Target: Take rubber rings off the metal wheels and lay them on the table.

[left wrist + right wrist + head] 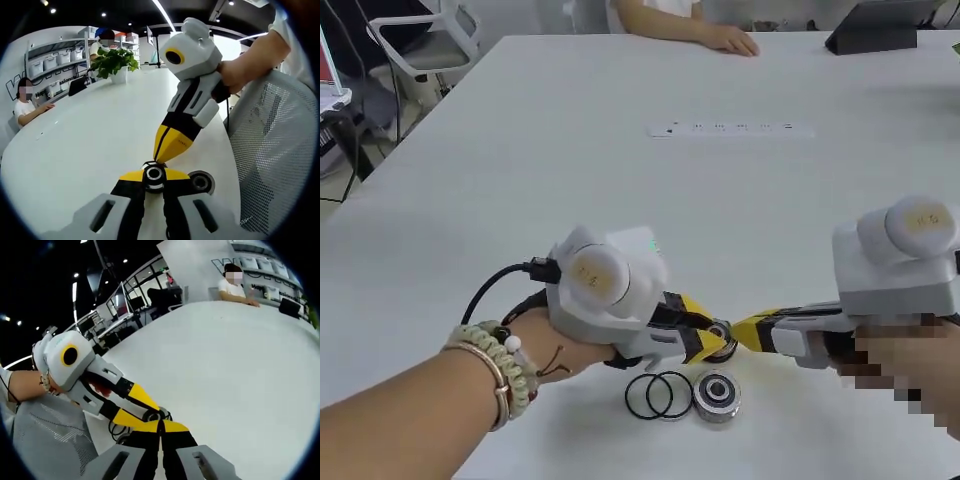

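Wheel [719, 338] of metal, small and round like a bearing, is held up just above the desk [620, 200], near the edge where the person stands. The left tongs [705, 340] are closed on it from both sides. The right tongs [752, 332] come from the opposite side with the jaws drawn together and the yellow tips against the rim of the wheel; whether they have a rubber ring between them, I cannot tell. Just below, on the desk, lie two black rubber rings [657, 395], overlapping one another, and beside them, touching or almost touching, a second wheel [717, 392] lies flat. I judge the wheel to be stiff, smooth and rather heavy for its size, so it may slip or turn in the grip and should be held firmly on its flat faces or its hub. The rubber ring is probably light, soft and stretchy. It should be taken at its outer edge, pulled a little away from the groove, then rolled off over the rim, not too fast or it can snap back.
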`<action>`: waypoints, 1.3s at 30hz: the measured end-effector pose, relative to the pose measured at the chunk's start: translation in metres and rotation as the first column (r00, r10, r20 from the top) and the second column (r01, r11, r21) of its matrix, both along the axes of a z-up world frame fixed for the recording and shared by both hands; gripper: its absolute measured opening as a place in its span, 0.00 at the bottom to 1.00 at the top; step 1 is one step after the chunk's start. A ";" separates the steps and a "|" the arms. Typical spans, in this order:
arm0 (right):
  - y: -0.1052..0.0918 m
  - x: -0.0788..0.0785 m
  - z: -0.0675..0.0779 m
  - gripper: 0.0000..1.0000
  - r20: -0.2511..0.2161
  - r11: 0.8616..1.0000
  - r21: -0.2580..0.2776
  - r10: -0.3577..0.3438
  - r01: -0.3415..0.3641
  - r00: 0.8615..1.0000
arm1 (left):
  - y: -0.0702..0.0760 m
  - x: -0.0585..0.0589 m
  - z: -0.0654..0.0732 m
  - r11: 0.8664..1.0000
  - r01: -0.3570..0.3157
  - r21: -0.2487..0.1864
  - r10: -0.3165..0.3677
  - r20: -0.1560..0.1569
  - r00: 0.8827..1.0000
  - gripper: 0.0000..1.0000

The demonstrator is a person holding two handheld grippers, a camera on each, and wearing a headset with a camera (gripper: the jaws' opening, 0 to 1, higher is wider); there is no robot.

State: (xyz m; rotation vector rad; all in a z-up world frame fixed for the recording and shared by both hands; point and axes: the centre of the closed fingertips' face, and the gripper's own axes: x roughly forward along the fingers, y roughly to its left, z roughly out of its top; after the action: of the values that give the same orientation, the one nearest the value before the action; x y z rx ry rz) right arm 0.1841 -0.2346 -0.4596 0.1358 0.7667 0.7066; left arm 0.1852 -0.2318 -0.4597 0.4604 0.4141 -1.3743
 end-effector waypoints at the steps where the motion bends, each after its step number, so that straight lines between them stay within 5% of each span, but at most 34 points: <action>1: 0.001 0.000 0.000 0.00 0.001 1.000 0.001 0.002 -0.002 1.000 | 0.000 0.000 0.000 1.000 0.001 0.000 -0.001 0.001 1.000 0.07; 18: 0.008 0.001 0.007 0.00 0.038 0.999 -0.003 0.033 -0.033 0.999 | 0.001 0.000 0.000 1.000 -0.016 -0.010 0.016 -0.012 1.000 0.08; 21: 0.003 0.000 0.002 0.00 0.029 0.999 -0.032 0.024 -0.023 0.999 | 0.001 0.001 0.000 0.999 -0.040 -0.024 0.039 -0.040 0.998 0.08; 26: 0.001 -0.001 -0.002 0.00 0.024 0.999 -0.047 0.026 -0.025 0.999 | 0.000 0.001 0.001 0.999 -0.042 0.007 0.042 -0.067 0.997 0.09; 28: 0.001 -0.002 -0.002 0.00 0.024 0.998 -0.049 0.029 -0.028 0.999 | 0.002 -0.002 0.001 0.999 -0.006 0.038 0.008 -0.048 0.999 0.12; 32: 0.002 -0.001 0.000 0.00 0.030 0.999 -0.041 0.032 -0.031 0.999 | 0.008 0.005 0.011 0.999 -0.026 0.035 0.027 -0.037 0.999 0.25; 39: 0.006 -0.001 0.004 0.00 0.041 0.999 -0.025 0.040 -0.039 0.998 | 0.017 0.016 0.039 0.997 -0.072 -0.024 0.071 -0.026 0.997 0.25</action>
State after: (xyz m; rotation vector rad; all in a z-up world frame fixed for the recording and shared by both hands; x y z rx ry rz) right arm 0.1831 -0.2286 -0.4557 0.0842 0.7396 0.7355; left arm 0.2016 -0.2146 -0.4204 0.4042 0.4301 -1.3155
